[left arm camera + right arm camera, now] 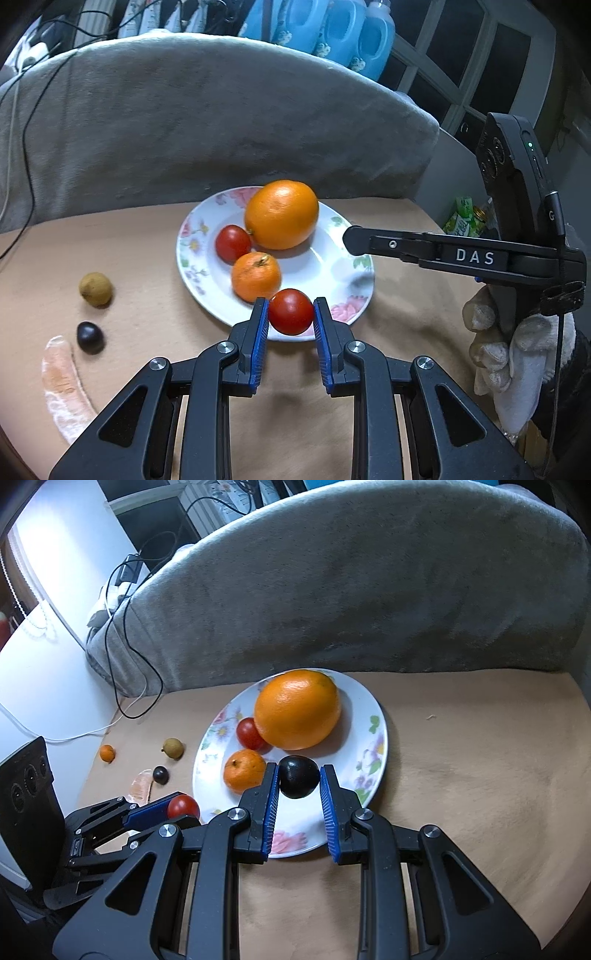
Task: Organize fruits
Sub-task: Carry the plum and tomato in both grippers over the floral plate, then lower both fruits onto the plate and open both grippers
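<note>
A floral white plate (332, 258) (369, 716) holds a large orange (281, 214) (297, 709), a mandarin (256, 276) (243, 774) and a red tomato (232, 243) (249, 733). My left gripper (290, 314) is shut on a second red tomato (290, 312) (183, 806) over the plate's near rim. My right gripper (298, 777) is shut on a dark plum (298, 776) above the plate; in the left wrist view it shows side-on (351, 240).
On the tan table left of the plate lie a brown longan (95, 289) (173, 747), a dark grape (89, 336) (161, 774), a citrus segment (62, 384) (142, 784) and a tiny orange (107, 753). A grey cushion (207, 122) rises behind. Cables (122, 664) hang at the left.
</note>
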### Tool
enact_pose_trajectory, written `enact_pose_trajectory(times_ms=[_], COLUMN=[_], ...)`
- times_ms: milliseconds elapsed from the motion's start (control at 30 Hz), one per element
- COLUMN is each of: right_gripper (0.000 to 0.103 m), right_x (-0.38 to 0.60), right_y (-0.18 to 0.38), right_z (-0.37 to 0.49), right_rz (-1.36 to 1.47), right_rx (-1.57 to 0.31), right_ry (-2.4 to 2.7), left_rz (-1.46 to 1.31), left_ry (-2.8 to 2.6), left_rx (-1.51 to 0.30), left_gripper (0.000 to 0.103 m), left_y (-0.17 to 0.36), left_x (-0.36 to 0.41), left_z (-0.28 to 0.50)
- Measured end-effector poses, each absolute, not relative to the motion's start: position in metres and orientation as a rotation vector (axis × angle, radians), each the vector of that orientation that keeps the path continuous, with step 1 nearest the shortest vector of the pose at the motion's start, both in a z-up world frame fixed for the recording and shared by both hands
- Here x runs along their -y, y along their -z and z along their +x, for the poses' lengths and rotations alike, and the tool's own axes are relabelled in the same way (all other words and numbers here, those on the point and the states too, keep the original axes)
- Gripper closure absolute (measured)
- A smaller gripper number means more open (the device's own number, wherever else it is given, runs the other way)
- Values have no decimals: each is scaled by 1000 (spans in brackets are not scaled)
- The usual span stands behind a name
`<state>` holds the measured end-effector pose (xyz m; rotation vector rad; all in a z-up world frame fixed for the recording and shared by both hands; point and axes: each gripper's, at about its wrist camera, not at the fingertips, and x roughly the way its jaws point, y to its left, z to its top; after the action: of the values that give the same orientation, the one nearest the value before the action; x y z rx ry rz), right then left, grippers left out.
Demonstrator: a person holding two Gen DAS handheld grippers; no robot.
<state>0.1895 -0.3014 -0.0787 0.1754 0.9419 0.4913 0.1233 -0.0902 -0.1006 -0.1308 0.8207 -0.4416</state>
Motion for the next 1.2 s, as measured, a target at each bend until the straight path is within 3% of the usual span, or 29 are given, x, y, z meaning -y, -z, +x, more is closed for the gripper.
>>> enact_pose_trajectory(times_ms=[500, 567, 633, 700, 767, 867, 1000, 1033, 1100, 1200], right_gripper=[79, 79, 73, 51, 40, 32, 30, 30, 17, 13], right_x=[307, 308, 307, 308, 310, 310, 308, 308, 308, 308], right_y=[83, 84, 85, 84, 82, 79, 77, 76, 76, 72], right_z=[197, 198, 198, 198, 197, 195, 194, 193, 193, 190], right_rz=[191, 198, 201, 202, 205, 202, 199, 201, 203, 208], right_rx=[-946, -950, -953, -945, -930, -918, -910, -907, -905, -882], right_ry=[-489, -495, -496, -490, -483, -478, -475, -477, -476, -467], left_rz=[-106, -103, -100, -96, -91, -91, -91, -91, -88, -83], left_ry=[451, 446, 442, 441, 439, 434, 433, 432, 428, 420], left_rx=[-827, -825, -825, -823, -821, -816, -809, -807, -809, -805], left_gripper=[80, 70, 57, 57, 53, 44, 33, 32, 31, 31], left_y=[104, 104, 104, 104, 104, 103, 102, 101, 100, 98], left_x=[106, 105, 105, 105, 105, 103, 102, 102, 102, 101], left_z=[131, 130, 130, 130, 129, 128, 126, 125, 125, 124])
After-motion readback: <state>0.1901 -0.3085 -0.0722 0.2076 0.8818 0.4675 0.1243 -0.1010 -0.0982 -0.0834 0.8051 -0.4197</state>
